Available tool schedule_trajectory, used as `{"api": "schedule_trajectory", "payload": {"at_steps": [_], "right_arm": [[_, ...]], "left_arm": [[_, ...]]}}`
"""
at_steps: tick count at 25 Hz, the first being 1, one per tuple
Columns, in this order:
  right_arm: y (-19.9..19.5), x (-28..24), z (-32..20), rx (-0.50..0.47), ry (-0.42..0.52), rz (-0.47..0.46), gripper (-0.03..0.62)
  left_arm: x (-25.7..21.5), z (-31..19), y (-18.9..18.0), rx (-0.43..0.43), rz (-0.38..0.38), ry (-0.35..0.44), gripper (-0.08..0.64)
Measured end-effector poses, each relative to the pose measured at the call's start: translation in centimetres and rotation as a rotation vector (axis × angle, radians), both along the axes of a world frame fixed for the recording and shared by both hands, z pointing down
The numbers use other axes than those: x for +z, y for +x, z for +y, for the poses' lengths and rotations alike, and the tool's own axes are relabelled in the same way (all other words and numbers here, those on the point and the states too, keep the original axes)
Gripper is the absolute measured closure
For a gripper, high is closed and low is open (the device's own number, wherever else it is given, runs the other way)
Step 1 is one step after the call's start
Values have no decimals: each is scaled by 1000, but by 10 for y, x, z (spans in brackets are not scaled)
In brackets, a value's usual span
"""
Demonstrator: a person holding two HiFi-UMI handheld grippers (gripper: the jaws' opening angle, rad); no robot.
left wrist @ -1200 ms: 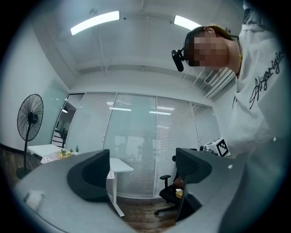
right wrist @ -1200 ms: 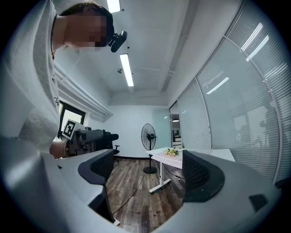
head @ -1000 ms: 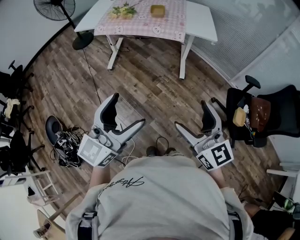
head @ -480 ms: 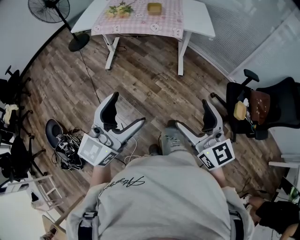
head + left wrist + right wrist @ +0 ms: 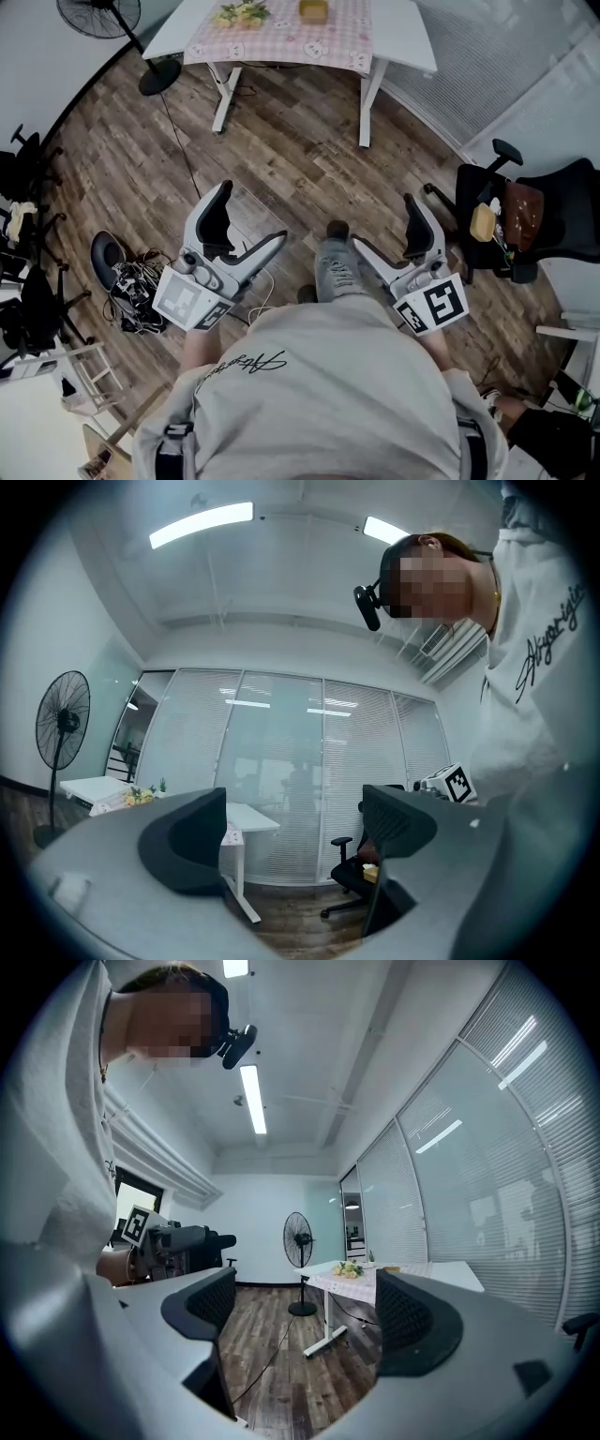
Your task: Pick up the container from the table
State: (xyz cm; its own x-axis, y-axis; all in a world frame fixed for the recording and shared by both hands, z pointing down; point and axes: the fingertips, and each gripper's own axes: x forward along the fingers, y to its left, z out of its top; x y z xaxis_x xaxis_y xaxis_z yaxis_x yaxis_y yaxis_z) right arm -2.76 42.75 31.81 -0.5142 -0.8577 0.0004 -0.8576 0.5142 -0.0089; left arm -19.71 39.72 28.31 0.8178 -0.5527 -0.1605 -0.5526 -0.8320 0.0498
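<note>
Pink-checked cloth covers the middle of the white table (image 5: 398, 33), which stands across the room on a wooden floor (image 5: 300, 159), well apart from both grippers. The yellow container (image 5: 313, 10) sits on that cloth about midway along the table. A bunch of flowers (image 5: 242, 13) lies beside it, toward the end nearest the standing fan (image 5: 98, 14). In the right gripper view the container (image 5: 392, 1268) shows only as a small shape just past the flowers (image 5: 350, 1268).

The person holds both tools low in front of the body, over the floor. The left gripper (image 5: 248, 223) has its jaws spread wide with nothing between them; its own view looks through the gap at a wall of blinds and an office chair (image 5: 361, 874). The right gripper (image 5: 386, 230) is likewise wide and empty, and the table (image 5: 375, 1283) appears between its jaws, far off.

A shoe (image 5: 336, 267) shows on the floor between the two tools. A tangle of cables (image 5: 131, 291) lies near the left gripper, and the office chair (image 5: 544, 220) stands off to the right.
</note>
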Motion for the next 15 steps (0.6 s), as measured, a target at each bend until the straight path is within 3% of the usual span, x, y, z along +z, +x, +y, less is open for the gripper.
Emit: {"api": "schedule_trajectory", "payload": {"at_steps": [7, 15], "right_arm": [[2, 2, -24, -17, 14, 14, 140], [31, 13, -79, -21, 4, 42, 140]], "left_arm": [[-3, -20, 5, -13, -24, 20, 121], [-8, -71, 29, -37, -28, 35, 120]]}}
